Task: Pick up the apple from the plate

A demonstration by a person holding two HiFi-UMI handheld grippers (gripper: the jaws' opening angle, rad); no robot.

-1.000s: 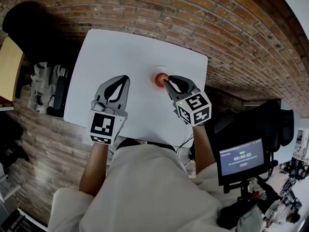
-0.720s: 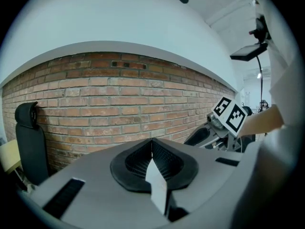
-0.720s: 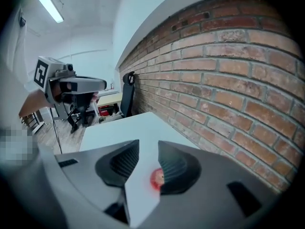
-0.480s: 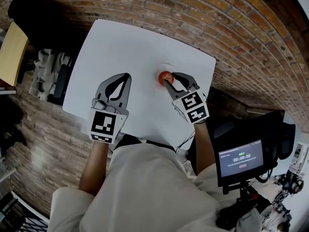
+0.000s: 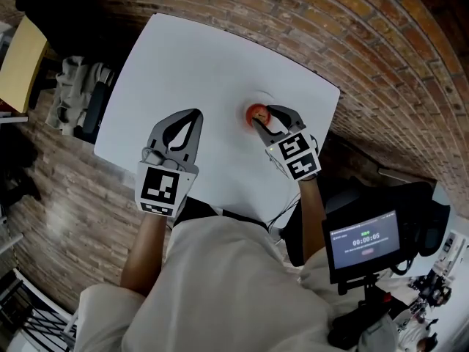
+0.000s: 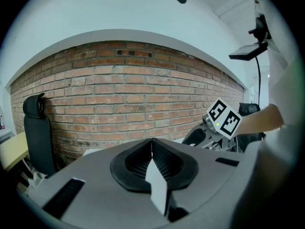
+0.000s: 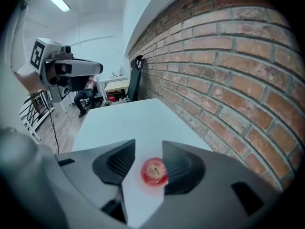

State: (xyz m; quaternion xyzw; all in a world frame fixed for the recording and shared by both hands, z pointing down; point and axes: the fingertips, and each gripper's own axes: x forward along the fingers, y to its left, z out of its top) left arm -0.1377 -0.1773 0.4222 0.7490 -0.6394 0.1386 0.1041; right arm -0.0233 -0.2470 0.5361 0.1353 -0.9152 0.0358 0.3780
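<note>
A red apple (image 5: 257, 113) lies on a white plate (image 5: 262, 98) that hardly stands out from the white table (image 5: 205, 64), near its right edge. My right gripper (image 5: 265, 116) points down at the apple from the near side. Its jaws are opening, one on each side of the fruit. In the right gripper view the apple (image 7: 154, 171) shows between the two dark pads, stem dimple up, and neither pad presses on it. My left gripper (image 5: 195, 114) hovers over the table's middle, well left of the apple, with its jaws shut and nothing in them (image 6: 152, 142).
A brick wall (image 7: 228, 70) runs along the table's far side. A black chair (image 5: 51, 6) stands at the far left corner, and a grey bundle (image 5: 77, 101) beside the left edge. A stand with a timer screen (image 5: 365, 242) is at the near right.
My right gripper has come down and forward onto the apple, and its jaws have spread from nearly closed to either side of it. The left gripper sank a little.
</note>
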